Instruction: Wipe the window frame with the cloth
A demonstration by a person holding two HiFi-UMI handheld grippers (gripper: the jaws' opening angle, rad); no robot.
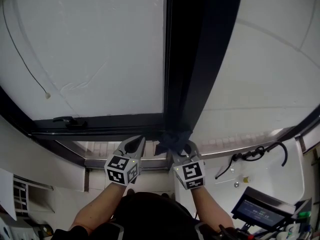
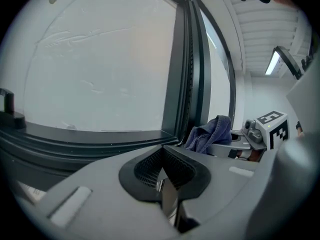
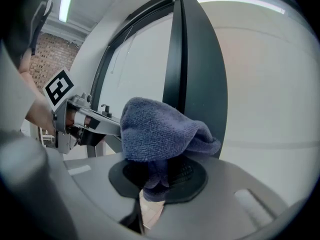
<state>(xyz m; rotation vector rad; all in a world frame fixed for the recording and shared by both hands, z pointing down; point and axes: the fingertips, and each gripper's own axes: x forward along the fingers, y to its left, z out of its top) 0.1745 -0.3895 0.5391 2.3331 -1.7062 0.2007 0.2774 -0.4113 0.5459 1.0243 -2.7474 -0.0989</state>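
Note:
The dark window frame (image 1: 187, 59) has a vertical post between two frosted panes and a bottom rail (image 1: 100, 124). My right gripper (image 1: 179, 146) is shut on a dark blue cloth (image 1: 172, 140), which is bunched against the foot of the post. In the right gripper view the cloth (image 3: 160, 131) bulges out of the jaws in front of the post (image 3: 197, 69). My left gripper (image 1: 135, 145) is shut and empty, just left of the cloth and below the bottom rail. The left gripper view shows the cloth (image 2: 210, 133) and right gripper (image 2: 262, 131) to its right.
A window handle (image 1: 67, 120) sits on the bottom rail at the left. A thin cord (image 1: 30, 69) hangs across the left pane. Below the sill at the right lie a black cable (image 1: 255, 154) and a device with a screen (image 1: 260, 211).

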